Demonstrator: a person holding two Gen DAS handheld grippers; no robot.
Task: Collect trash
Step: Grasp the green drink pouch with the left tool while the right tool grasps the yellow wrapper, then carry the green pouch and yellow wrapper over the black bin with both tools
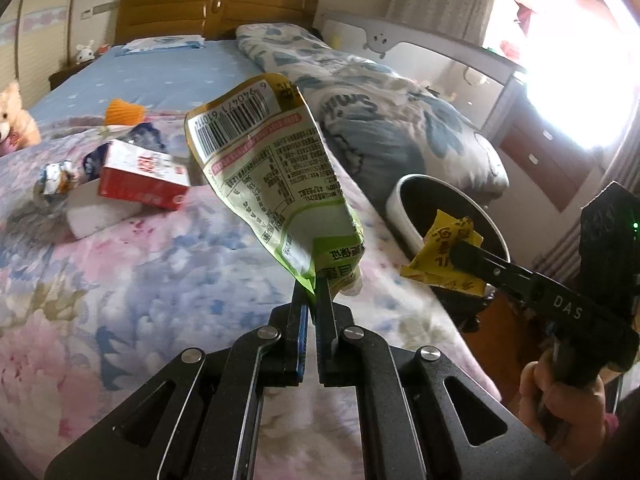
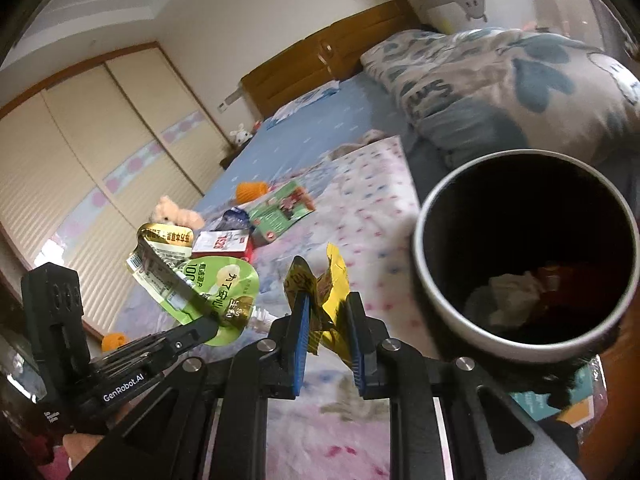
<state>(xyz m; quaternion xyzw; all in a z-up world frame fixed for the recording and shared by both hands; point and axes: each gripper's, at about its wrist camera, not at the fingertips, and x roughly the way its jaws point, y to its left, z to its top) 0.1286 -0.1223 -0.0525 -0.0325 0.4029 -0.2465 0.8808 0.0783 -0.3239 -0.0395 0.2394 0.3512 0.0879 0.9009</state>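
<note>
Above bed [image 1: 120,280], tools [image 1: 314,292] angled downward

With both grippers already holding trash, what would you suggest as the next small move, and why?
Probably carry the right gripper a little further toward the bin until it is above the opening. It is shut on the yellow wrapper beside the rim, not over it. The left gripper, shut on the green pouch, is farther off.

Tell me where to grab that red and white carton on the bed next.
Judging from the left wrist view, the red and white carton lies tilted, propped on a white block. Come from above and pinch across its narrow raised end, which stands clear of the blanket.
</note>
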